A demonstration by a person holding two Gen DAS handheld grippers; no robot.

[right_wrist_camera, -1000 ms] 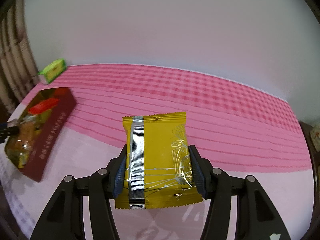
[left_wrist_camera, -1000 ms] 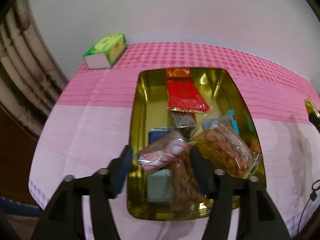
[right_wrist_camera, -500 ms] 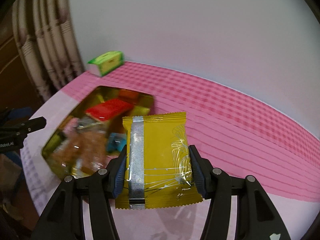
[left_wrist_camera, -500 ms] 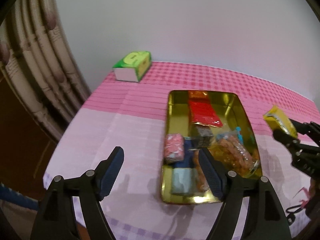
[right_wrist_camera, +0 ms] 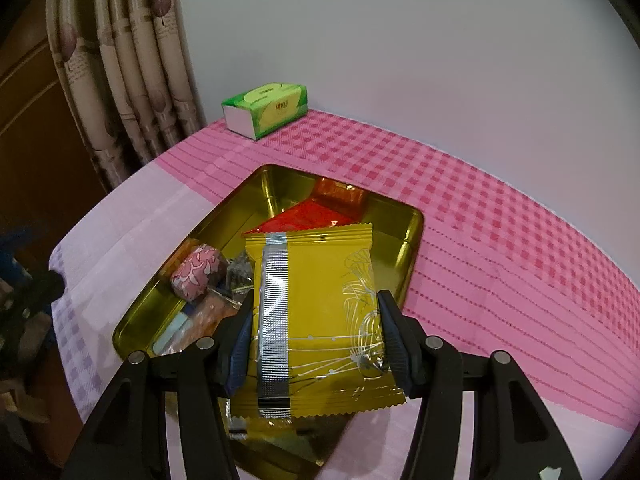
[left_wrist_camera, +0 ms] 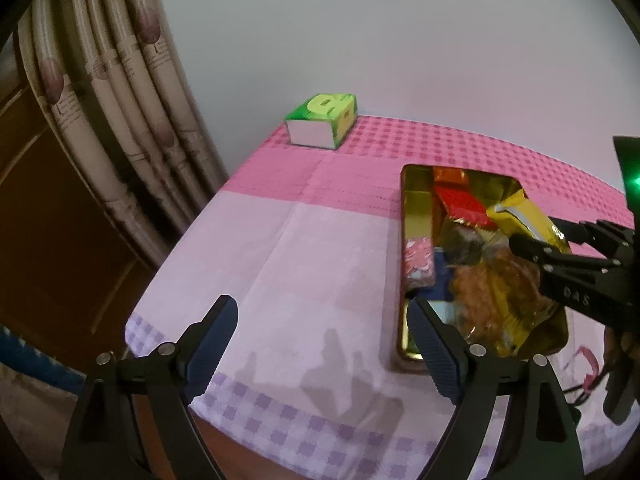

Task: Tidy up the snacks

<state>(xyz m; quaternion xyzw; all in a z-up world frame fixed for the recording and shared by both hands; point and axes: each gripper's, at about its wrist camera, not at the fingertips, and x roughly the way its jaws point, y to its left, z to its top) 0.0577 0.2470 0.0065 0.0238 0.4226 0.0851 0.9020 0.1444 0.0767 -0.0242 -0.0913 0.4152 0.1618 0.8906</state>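
The right gripper (right_wrist_camera: 314,332) is clamped across the yellow packet (right_wrist_camera: 316,312), carrying it flat above the gold tin (right_wrist_camera: 256,184) just ahead, probably to add it to the snacks gathered there. The left gripper (left_wrist_camera: 320,336) hangs empty, jaws apart, over the worktop (left_wrist_camera: 280,264) with the tin to its right, likely giving room.

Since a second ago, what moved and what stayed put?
The left gripper let go of the pink snack, leaving it in the gold tin, then pulled back and left, open. The right gripper carried the yellow packet over the tin. The tin and green tissue box stayed put.
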